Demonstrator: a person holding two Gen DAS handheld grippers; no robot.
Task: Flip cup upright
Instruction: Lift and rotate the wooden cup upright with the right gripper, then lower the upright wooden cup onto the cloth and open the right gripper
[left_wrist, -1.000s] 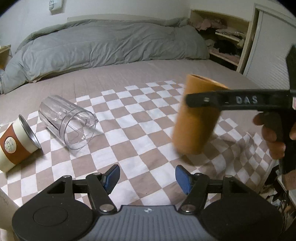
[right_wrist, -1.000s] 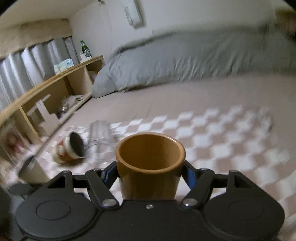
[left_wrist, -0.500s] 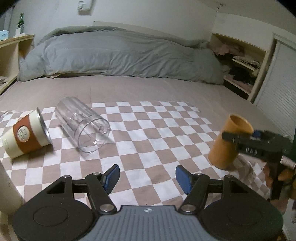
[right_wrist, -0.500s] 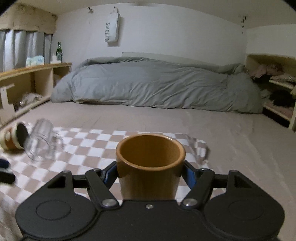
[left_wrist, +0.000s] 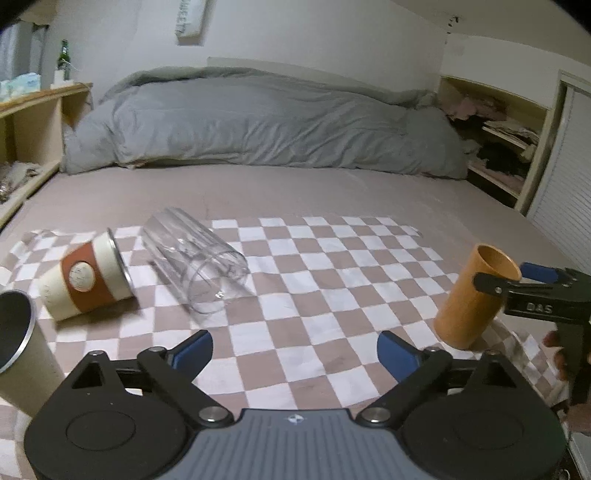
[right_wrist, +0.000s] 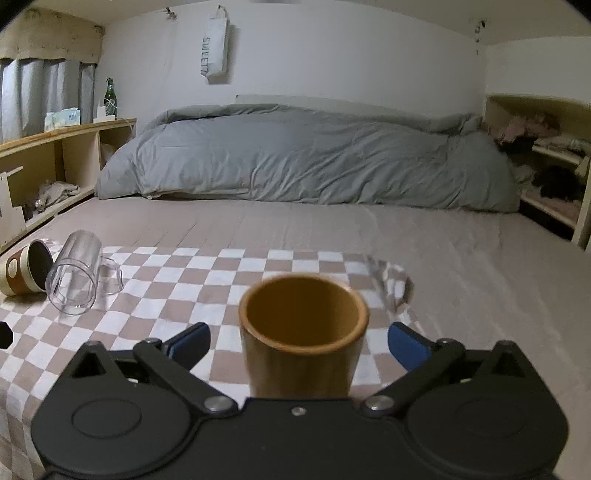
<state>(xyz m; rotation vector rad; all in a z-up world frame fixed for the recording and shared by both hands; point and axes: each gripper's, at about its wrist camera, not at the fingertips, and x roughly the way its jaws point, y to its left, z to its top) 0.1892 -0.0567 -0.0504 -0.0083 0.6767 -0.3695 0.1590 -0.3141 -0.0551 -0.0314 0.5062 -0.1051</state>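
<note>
Four cups show on the checkered cloth (left_wrist: 314, 280) spread over the bed. The orange cup (right_wrist: 303, 332) stands mouth up near the cloth's right edge, between the spread fingers of the right gripper (right_wrist: 299, 343); there is a gap on both sides, so the fingers are released and the cup appears to rest on its own base. In the left wrist view it looks slightly tilted, perhaps from the lens or the soft bedding. The left gripper (left_wrist: 295, 350) hangs wide apart, grasping nothing.

The clear tumbler (left_wrist: 195, 262) and the banded coffee cup (left_wrist: 86, 275) lie on their sides toward the left. The tumbler looks like thin rigid plastic: probably light, smooth and inclined to roll, so I judge a hold across the mid-body, fingers square to the wall, safest. The banded cup's brown sleeve should offer grip. A metal-rimmed tumbler (left_wrist: 16, 350) stands at far left.
</note>
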